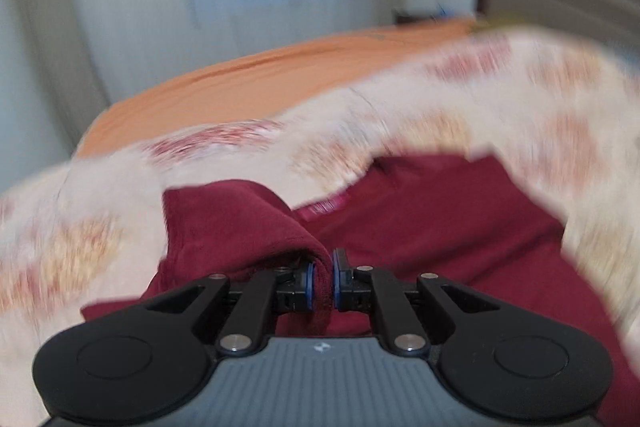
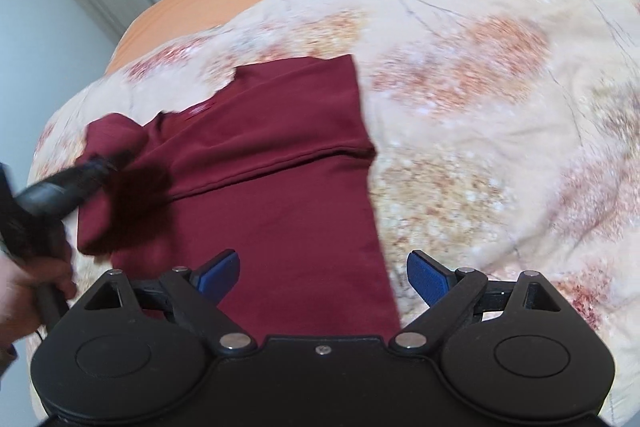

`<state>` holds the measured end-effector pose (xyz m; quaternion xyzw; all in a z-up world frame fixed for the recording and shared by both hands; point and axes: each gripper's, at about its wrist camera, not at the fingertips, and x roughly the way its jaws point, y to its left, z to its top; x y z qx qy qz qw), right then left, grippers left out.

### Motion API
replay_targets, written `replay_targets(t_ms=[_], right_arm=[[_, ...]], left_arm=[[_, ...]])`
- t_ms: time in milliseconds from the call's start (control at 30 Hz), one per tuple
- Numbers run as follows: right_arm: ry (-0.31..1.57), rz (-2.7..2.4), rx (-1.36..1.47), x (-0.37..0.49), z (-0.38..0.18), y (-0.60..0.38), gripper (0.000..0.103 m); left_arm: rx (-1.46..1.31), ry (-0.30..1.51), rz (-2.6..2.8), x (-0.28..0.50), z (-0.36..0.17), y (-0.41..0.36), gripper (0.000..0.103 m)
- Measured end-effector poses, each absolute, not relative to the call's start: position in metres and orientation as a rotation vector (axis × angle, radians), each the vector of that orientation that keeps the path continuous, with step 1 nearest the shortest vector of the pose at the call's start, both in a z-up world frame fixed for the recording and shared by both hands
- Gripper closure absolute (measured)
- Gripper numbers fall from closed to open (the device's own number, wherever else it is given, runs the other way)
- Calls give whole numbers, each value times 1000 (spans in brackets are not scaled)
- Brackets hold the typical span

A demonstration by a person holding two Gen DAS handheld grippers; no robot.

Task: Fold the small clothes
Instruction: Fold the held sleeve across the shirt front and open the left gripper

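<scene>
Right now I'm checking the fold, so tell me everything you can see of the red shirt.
The red shirt is plain dark red, soft-looking knit, with a small label near its collar. It lies mostly flat on the floral blanket, its right side already folded to a straight edge. A seam ridge crosses its middle. The left gripper is shut on a bunched edge at its left side, lifting that part over the body. The right gripper hangs open above its near end, not touching it.
</scene>
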<state>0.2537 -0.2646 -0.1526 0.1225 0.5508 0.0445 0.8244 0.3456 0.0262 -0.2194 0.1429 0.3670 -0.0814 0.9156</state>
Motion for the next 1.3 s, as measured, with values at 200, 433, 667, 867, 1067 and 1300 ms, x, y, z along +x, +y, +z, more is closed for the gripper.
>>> replay_targets(t_ms=[200,433,667,867,1067,1300], right_arm=[[1203,91,326,270,-178,-278,11],[1235,303,719,353,-211,-264,11],[1415,282,1157,422,-287,-232,18],[1455,255,1206,436,-305,-223,44],[1375,353,1084,440,-298,-222,99],[1105,486,921,444,-245,-267,99]], left_arm=[[680,715,-306,325,-280,-49,94],[693,704,-306,315,-294,-33,94],[818,625,-339,299,-297,-35,94],[824,619,-347,299,-303,-38,94],[758,624,-320,301,-296,-19,81],[422,661,-149,303,-244,63,37]])
